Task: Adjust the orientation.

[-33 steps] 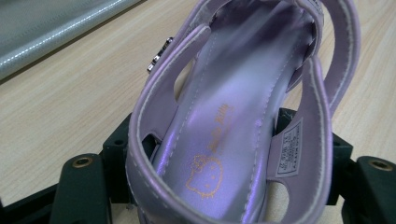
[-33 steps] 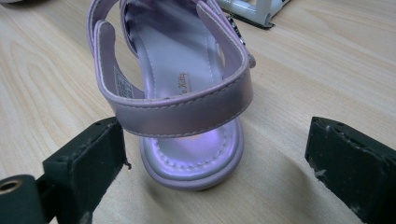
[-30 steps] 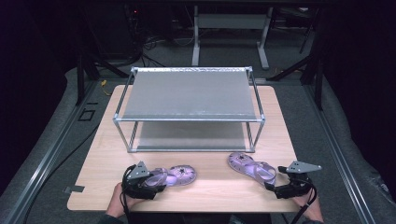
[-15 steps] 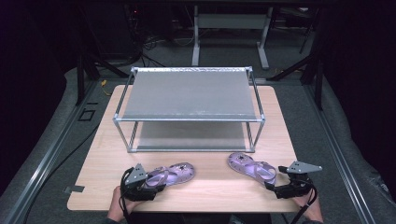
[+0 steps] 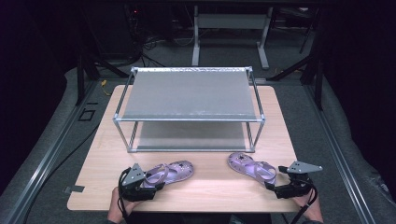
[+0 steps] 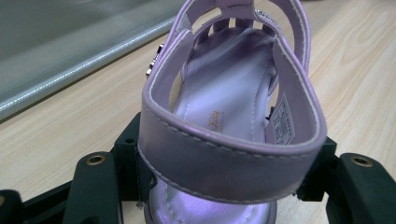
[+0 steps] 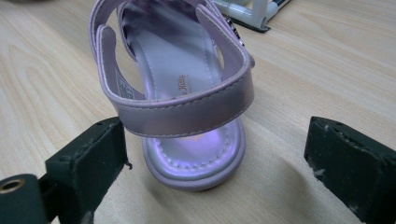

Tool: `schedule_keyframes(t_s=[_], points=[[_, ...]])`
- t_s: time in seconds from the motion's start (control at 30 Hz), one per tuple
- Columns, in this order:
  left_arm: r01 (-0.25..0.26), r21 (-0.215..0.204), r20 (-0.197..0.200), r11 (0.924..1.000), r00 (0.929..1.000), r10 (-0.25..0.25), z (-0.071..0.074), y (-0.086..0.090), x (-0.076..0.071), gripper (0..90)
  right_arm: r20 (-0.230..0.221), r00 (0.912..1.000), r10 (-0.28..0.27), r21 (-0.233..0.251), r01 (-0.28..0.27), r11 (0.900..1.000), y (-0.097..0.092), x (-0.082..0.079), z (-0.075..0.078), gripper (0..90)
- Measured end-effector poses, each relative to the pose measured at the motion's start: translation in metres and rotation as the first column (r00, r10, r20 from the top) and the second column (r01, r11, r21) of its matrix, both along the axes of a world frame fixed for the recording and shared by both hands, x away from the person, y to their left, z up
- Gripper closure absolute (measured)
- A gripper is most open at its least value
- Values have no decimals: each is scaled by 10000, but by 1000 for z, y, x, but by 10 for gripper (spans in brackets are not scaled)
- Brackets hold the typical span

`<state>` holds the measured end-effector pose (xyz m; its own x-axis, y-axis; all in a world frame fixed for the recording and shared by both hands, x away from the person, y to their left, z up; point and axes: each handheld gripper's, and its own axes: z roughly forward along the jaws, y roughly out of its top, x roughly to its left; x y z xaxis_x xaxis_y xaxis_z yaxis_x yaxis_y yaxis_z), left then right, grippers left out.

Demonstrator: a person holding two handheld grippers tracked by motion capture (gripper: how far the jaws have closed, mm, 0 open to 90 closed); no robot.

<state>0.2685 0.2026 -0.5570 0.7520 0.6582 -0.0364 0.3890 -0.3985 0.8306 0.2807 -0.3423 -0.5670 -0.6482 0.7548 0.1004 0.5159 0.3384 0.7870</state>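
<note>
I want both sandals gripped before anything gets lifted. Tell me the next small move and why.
Probably close the right claw on the heel strap of the right-hand purple strappy plastic sandal. Its jaws stand wide, clear of the strap on both sides, while the left claw, which has just been closing, already presses both sides of the heel strap of the left-hand purple sandal.

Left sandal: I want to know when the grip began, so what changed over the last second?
The left gripper has just been closing its jaws on the heel strap of the left sandal, and now pinches it. The right gripper sits open around the heel of the right sandal. Both sandals and the metal rack kept their places.
</note>
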Motion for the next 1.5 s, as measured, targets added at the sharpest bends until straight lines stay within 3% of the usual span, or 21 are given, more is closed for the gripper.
schedule_keyframes(t_s=[0.8, 1.07, 1.23, 1.5], points=[[-669, -583, 838, 9961, 9939, 717, 9, -5, -3, 367, 23, 10000, -13, -5, 13, 10000, 0, 0, 0, 52], [-1036, -947, 1067, 9901, 9878, 1135, 12, -10, 2, 368, 64, 10000, -48, -25, 48, 10000, 0, 0, 0, 52], [-1125, -930, 1166, 9893, 9855, 1230, 16, -12, 6, 368, 87, 9999, -84, -22, 84, 10000, 0, -1, 0, 51], [-1553, -1044, 1472, 9823, 9744, 1697, 24, -18, 11, 368, 41, 10000, -6, 13, 6, 10000, 0, 0, 0, 52]])
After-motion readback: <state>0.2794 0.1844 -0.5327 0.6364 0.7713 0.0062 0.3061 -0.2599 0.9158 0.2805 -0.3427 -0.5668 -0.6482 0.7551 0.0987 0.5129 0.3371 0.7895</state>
